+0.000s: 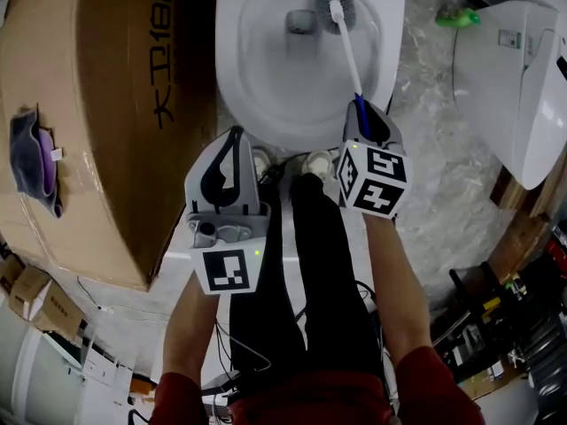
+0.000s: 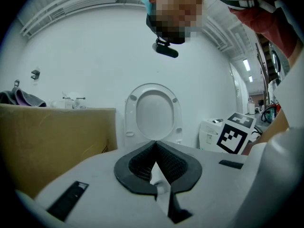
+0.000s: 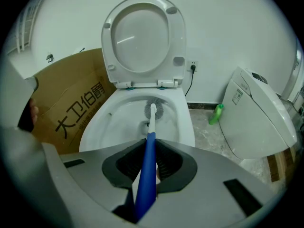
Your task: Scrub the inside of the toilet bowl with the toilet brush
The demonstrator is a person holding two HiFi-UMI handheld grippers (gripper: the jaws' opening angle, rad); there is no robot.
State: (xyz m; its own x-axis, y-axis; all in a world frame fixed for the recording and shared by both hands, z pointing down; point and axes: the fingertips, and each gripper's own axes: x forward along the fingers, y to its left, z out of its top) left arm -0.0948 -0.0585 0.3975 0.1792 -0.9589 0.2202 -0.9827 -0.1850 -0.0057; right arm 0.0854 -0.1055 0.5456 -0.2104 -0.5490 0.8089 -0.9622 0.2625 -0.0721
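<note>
The white toilet bowl (image 1: 257, 69) (image 3: 102, 122) lies open in front of me, its lid (image 3: 142, 37) (image 2: 153, 112) raised. My right gripper (image 1: 370, 124) (image 3: 148, 163) is shut on the toilet brush's blue handle (image 3: 147, 175). The brush's white shaft (image 1: 347, 47) reaches into the bowl, and its dark bristle head (image 1: 335, 7) (image 3: 154, 109) rests against the far inner wall near the drain (image 1: 299, 22). My left gripper (image 1: 229, 153) (image 2: 155, 161) hangs over the bowl's near rim, shut with nothing in it.
A large cardboard box (image 1: 97, 104) (image 3: 71, 103) stands against the bowl's left side. A second white toilet unit (image 1: 514, 87) (image 3: 259, 113) and a green bottle (image 1: 456, 16) (image 3: 216, 114) are at the right. Cables and clutter cover the floor (image 1: 443, 193) behind my legs.
</note>
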